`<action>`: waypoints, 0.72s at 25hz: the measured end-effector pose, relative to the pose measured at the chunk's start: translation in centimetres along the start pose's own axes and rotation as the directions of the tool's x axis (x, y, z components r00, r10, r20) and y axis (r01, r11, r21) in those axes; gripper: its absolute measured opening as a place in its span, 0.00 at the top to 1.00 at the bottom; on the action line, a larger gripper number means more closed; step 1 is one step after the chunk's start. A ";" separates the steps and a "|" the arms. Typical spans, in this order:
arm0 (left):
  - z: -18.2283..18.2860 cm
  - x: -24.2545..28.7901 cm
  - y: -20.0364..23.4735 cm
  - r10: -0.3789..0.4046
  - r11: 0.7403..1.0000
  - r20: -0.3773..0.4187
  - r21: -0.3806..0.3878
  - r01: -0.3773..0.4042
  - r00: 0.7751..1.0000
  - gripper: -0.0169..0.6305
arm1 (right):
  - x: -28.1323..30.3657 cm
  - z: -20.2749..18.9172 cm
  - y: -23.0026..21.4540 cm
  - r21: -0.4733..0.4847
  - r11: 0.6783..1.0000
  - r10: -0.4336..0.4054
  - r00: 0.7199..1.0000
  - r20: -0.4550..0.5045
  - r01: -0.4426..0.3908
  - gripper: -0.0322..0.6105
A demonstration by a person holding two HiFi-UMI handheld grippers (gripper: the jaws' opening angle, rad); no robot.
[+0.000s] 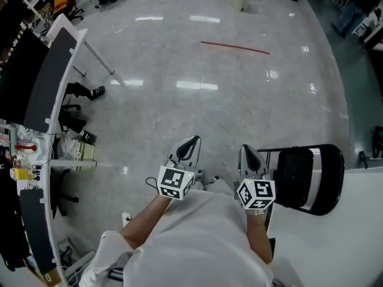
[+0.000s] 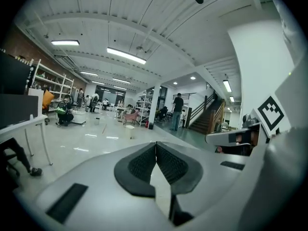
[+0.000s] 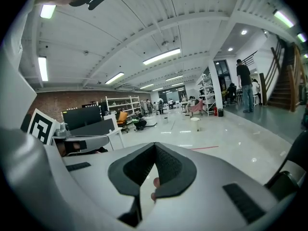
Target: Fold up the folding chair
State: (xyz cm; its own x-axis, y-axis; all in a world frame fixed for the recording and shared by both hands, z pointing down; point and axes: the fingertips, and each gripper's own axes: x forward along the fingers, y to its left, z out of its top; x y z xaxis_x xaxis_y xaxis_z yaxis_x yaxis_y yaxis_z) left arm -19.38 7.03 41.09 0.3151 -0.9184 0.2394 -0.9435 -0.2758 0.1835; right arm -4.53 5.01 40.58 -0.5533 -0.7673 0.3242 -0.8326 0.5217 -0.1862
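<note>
Legs of the one folding chair (image 1: 311,178) are mostly hidden. Only a thin bar of its frame shows at its left, and a white surface (image 1: 353,232) cuts off its lower edge, so whether it stands unfolded is hard to tell.

There are two tools. The right tool (image 1: 248,151) hovers just left of the chair, and the left tool (image 1: 190,143) sits further left, beside the right one. Each has its jaws pressed together with nothing between them.

A dark shape (image 3: 294,165) at the edge of the right gripper view may be the chair, but it is too cropped to be sure.

Well beyond the chair, two red lines (image 1: 234,47) mark the floor (image 1: 179,112). Far to the chair's left, one counter (image 1: 57,82) is cut off by the frame.
</note>
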 end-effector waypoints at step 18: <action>0.4 -0.1 -4.3 0.000 0.999 -0.023 0.038 0.001 1.000 0.95 | -1.0 -0.1 -1.6 -0.014 0.999 0.033 0.999 -0.023 -0.034 0.94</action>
State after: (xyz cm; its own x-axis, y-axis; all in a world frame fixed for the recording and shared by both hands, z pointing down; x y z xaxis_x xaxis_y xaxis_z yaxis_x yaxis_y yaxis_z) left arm -15.40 8.25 39.92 0.3170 -0.9118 0.2610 -0.9466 -0.2870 0.1469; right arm -2.65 4.96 40.62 -0.5801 -0.7404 0.3395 -0.8129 0.5525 -0.1841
